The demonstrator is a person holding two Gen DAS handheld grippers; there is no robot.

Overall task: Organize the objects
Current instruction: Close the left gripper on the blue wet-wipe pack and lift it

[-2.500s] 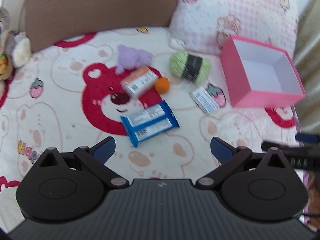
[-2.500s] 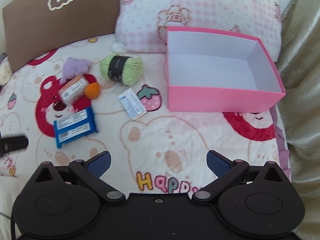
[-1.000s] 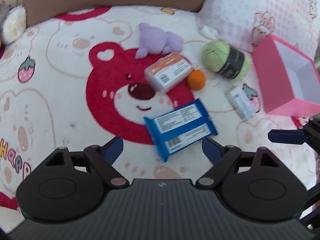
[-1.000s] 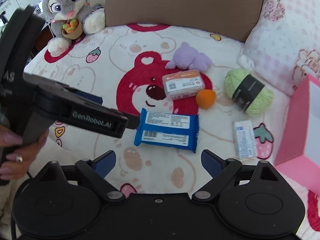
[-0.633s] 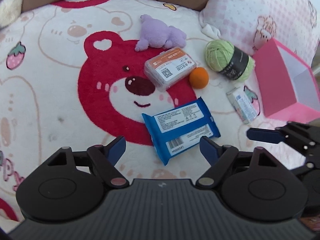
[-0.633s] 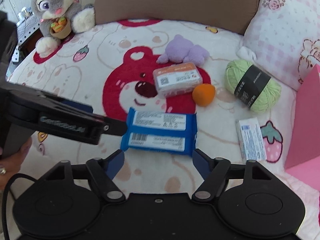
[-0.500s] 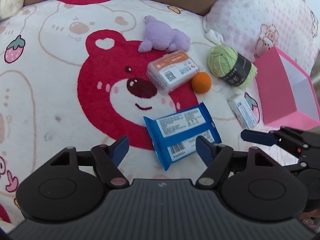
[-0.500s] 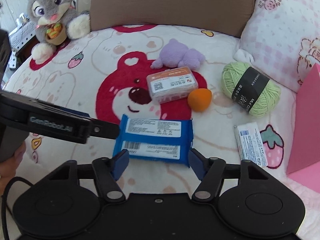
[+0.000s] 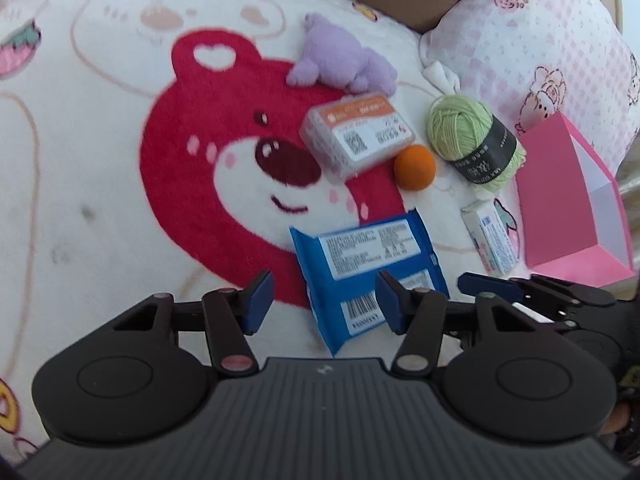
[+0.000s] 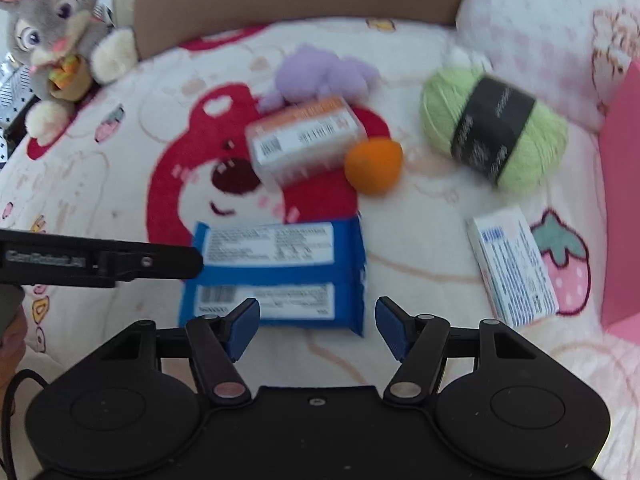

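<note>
The blue wrapped packet (image 9: 368, 268) lies flat on the bed blanket (image 9: 100, 200), at the lower edge of the printed red bear face. Both sets of tongs hang just over it: the left tongs (image 9: 324, 302) have just been narrowing and stand part-spread over its near corner, pinching nothing; the right tongs (image 10: 316, 322) are likewise part-spread at its near edge, not gripping.

Two tools converging on one slippery, flat packet could collide, or the pads could skid off the film and snag the blanket instead.

Beyond it sit a clear orange-labelled box (image 9: 356, 136), an orange ball (image 9: 414, 168), green yarn (image 9: 472, 140), a small white carton (image 9: 490, 238), and the pink box (image 9: 556, 204). "GenRobot.AI" reads faintly on the left tool; the packet's print is illegible.
</note>
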